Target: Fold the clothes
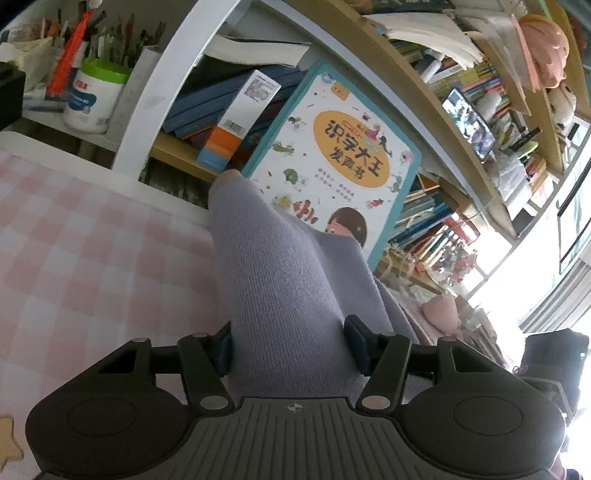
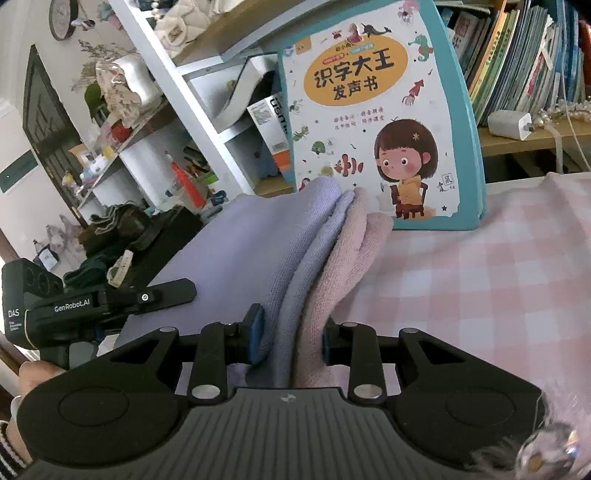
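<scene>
- Left wrist view: the left hand-held gripper [image 1: 290, 349] has its jaws pressed against both sides of a thick fold of lavender knit garment [image 1: 273, 280], which rises from the pink checked cloth [image 1: 74, 251] on the bench toward a children's picture book [image 1: 343, 162].
- Up in the left corner a white tub with a green lid [image 1: 94, 98] stands on a shelf; behind it a holder is crammed with pens and brushes [image 1: 114, 40], too blurred to sort out.
- Bookshelves [image 1: 461, 122] packed with books fill the right side, with a plush toy [image 1: 543, 48] on top.
- Right wrist view: only here do the layers show, lavender over a pink knit layer [image 2: 343, 273]. The right hand-held gripper [image 2: 293, 338] pinches both together at the edge.
- The far corner of the garment touches the book's cover.
- This view alone shows the other hand-held gripper's body lying on the lavender fabric at left, a white charger [image 2: 509, 123] on a shelf, and a wall clock [image 2: 62, 16].
</scene>
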The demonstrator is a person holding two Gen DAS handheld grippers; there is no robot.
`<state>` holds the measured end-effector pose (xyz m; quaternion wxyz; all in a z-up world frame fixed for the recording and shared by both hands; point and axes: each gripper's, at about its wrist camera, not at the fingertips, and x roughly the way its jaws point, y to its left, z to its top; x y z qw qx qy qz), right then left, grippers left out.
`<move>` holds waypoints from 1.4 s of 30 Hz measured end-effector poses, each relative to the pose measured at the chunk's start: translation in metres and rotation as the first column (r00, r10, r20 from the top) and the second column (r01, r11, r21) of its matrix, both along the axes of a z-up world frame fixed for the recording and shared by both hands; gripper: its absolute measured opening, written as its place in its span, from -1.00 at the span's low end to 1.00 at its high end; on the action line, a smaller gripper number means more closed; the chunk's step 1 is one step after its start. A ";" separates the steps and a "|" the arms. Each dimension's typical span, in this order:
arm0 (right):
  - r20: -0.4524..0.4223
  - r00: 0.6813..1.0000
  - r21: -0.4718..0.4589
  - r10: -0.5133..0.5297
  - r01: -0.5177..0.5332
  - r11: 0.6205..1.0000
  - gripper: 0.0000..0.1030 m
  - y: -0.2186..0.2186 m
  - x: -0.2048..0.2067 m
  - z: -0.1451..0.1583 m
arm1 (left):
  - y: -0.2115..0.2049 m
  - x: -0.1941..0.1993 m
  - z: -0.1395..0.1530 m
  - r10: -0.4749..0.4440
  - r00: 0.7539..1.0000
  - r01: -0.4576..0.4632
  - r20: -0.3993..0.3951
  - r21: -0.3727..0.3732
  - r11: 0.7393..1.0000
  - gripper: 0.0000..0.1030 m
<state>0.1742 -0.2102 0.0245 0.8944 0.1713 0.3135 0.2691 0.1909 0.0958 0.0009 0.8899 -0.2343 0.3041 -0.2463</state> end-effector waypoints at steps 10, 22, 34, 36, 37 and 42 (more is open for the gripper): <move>-0.032 0.999 -0.005 -0.011 0.011 1.000 -0.45 0.000 0.013 -0.018 | 0.000 0.011 -0.018 0.003 1.000 -0.003 -0.029 -0.002 1.000 0.15; -0.064 0.997 0.033 -0.034 0.037 0.999 -0.27 -0.003 0.015 -0.030 | 0.002 0.009 -0.028 0.022 0.999 -0.022 -0.026 0.009 1.000 0.26; -0.038 0.992 0.013 -0.123 0.123 0.992 0.51 -0.018 0.000 -0.023 | 0.006 -0.016 -0.014 0.120 0.991 -0.125 0.053 0.110 0.986 0.86; -0.019 0.990 0.002 -0.141 0.141 0.990 0.53 -0.020 -0.007 -0.020 | 0.007 -0.025 -0.010 0.142 0.987 -0.150 0.076 0.117 0.982 0.87; -0.008 0.989 -0.004 -0.148 0.148 0.989 0.55 -0.022 -0.011 -0.018 | 0.006 -0.029 -0.008 0.150 0.985 -0.161 0.089 0.124 0.979 0.88; 0.062 0.980 -0.044 -0.191 0.194 0.980 0.58 -0.022 -0.033 -0.010 | -0.003 -0.051 0.000 0.182 0.972 -0.208 0.146 0.186 0.960 0.90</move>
